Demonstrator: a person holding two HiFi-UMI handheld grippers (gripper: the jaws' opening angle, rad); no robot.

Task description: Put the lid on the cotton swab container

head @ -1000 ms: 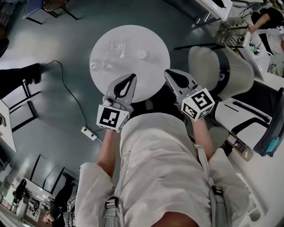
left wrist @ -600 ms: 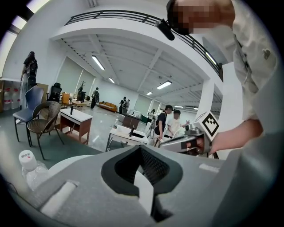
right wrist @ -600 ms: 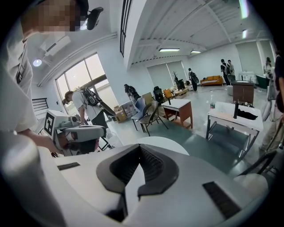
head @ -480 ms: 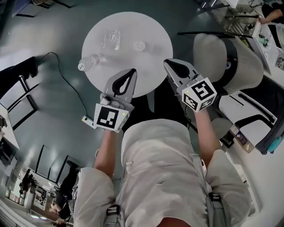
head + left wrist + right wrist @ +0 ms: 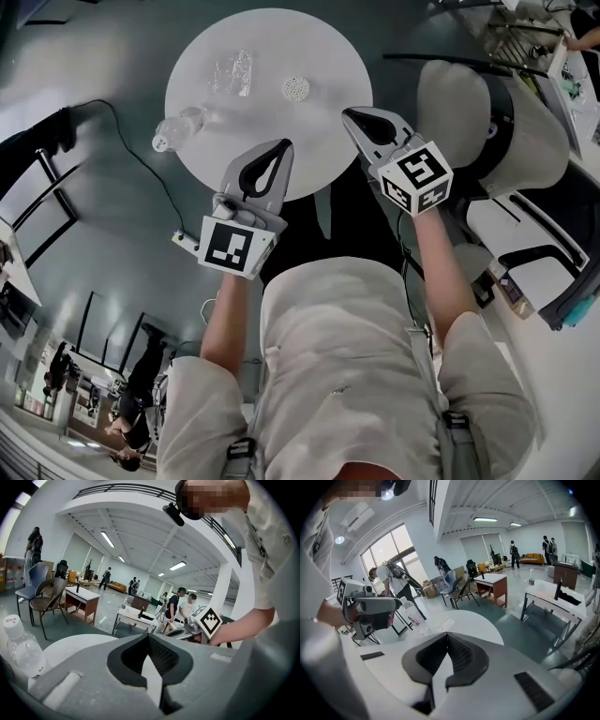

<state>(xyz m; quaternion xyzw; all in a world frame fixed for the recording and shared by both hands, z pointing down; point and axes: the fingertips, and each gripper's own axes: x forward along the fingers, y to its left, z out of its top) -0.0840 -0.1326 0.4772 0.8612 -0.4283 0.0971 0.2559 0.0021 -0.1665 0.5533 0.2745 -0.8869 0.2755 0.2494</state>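
Open hall with a grey floor, where a round white tabletop [image 5: 309,141] is standing in front of the person.

The left hand-held gripper [image 5: 281,150] and the right hand-held gripper [image 5: 350,116] are hovering over the tabletop's near edge, each clenched on nothing, jaws pressing together. Farther across, an upright clear plastic water bottle [image 5: 178,129] is standing near the left rim. A crinkled clear plastic piece [image 5: 231,72] is lying beyond it. A small round white dotted object [image 5: 296,89], probably the cotton swab container seen from above, is sitting near that piece, well apart from both grippers. Which piece is serving as the lid is not showing clearly. By my judgement the task is only beginning: picking up and seating the lid is all remaining.
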